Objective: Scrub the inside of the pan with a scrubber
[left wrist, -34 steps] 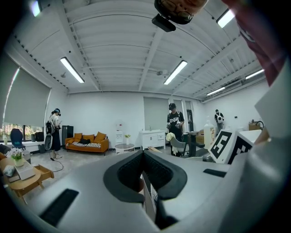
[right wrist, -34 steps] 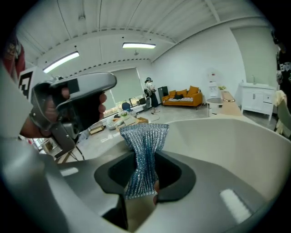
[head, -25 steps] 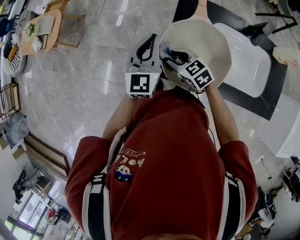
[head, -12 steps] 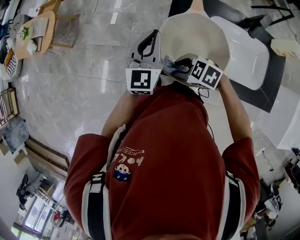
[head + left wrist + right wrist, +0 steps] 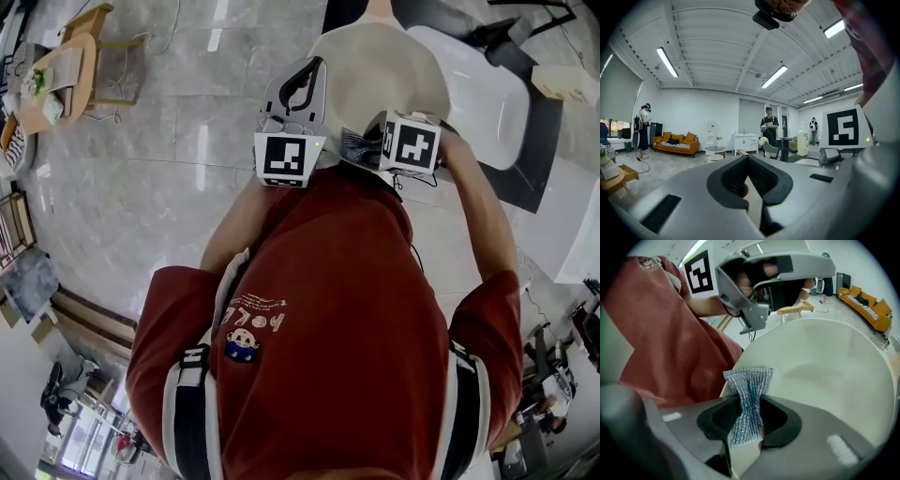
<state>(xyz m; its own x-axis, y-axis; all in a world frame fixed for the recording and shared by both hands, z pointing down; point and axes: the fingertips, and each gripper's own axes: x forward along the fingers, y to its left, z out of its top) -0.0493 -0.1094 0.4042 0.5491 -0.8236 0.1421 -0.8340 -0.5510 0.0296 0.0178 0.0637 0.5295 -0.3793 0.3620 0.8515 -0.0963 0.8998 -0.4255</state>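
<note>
Overhead, the left gripper view looks out at a ribbed white ceiling with strip lights, an orange sofa (image 5: 675,143) against the far wall and a standing person (image 5: 768,126). The left gripper (image 5: 748,159) has its dark pads pressed together at the tips, with nothing between them. In the right gripper view, the right gripper (image 5: 749,404) is clamped on a silvery-blue mesh scrubber (image 5: 749,380), pinched at its waist so that it fans out above the pads. The fanned end lies at the near rim of the round cream-white pan (image 5: 825,366). Above the pan, the person's left hand (image 5: 746,286) is wrapped inside the other gripper's handle. From the head view, both bare forearms are raised before the red shirt (image 5: 319,319). The grippers sit close together at the pan's near edge, the left one just beside its left rim, and the pan's handle points away.
</note>
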